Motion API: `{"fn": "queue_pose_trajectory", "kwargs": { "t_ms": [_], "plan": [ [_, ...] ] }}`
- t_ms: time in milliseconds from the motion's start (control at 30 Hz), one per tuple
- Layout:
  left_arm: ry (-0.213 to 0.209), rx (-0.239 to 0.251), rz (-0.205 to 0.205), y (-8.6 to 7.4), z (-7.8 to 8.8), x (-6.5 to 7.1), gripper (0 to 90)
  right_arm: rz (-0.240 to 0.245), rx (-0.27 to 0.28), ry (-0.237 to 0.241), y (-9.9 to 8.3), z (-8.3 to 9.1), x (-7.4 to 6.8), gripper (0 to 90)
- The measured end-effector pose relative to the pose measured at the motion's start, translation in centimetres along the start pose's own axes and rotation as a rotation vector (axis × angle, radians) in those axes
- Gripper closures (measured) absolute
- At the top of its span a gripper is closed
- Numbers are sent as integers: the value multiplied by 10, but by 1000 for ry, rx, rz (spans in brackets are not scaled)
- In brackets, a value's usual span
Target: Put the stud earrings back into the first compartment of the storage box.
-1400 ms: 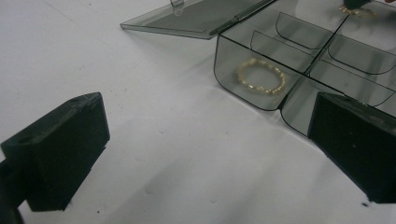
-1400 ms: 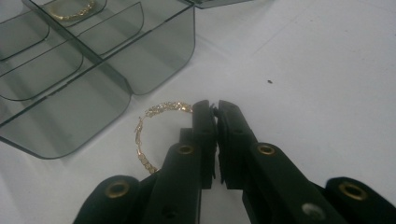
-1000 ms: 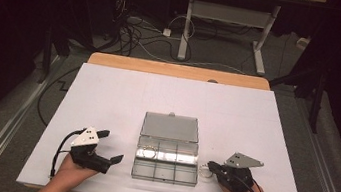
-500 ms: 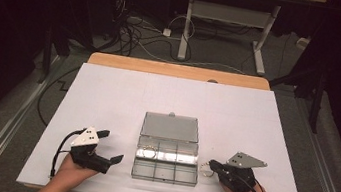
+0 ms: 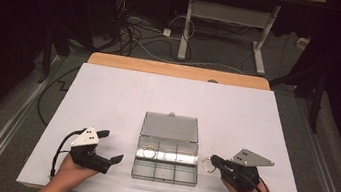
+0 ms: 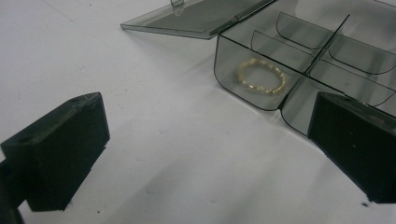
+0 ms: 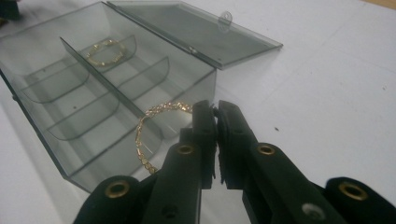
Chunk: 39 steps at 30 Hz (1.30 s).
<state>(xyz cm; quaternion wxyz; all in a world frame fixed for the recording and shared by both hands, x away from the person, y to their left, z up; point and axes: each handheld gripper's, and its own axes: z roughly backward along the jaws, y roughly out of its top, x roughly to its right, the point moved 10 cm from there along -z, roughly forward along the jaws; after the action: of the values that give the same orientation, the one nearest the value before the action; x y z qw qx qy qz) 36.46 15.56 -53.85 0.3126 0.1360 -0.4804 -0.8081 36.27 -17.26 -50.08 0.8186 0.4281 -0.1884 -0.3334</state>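
A clear grey compartment box (image 5: pixel 164 179) lies open at the table's near middle, its lid (image 5: pixel 170 127) flat behind it. One gold chain ring (image 5: pixel 148 151) rests in its far left compartment, also the ring (image 6: pixel 261 76) in the left gripper view. My right gripper (image 5: pixel 213 159) is just right of the box, shut on a second gold ring (image 5: pixel 207 165). In the right gripper view that ring (image 7: pixel 144 135) hangs from the gripper's tips (image 7: pixel 215 112) against the box's outer wall. My left gripper (image 5: pixel 112 145) rests left of the box, open, nothing between its jaws.
The white table top (image 5: pixel 108 92) stretches around the box, with a wooden edge (image 5: pixel 177 70) at the far side. Cables and a desk frame (image 5: pixel 187 22) lie on the floor beyond. A cable trails from each gripper toward the near edge.
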Motion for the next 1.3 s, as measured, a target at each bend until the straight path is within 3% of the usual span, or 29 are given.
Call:
{"fn": "queue_pose_trajectory", "kwargs": {
  "t_ms": [500, 933, 1300],
  "plan": [
    [-3, 4, 0, 0, 0, 0, 0, 64, -3, 54, 32, -27, -25, 878],
    [-5, 5, -2, 0, 1, 0, 0, 93, -45, 102, 40, -56, -46, 878],
    [-5, 5, -2, 0, 1, 0, 0, 132, -31, 131, 58, -65, -64, 878]
  ]
}}
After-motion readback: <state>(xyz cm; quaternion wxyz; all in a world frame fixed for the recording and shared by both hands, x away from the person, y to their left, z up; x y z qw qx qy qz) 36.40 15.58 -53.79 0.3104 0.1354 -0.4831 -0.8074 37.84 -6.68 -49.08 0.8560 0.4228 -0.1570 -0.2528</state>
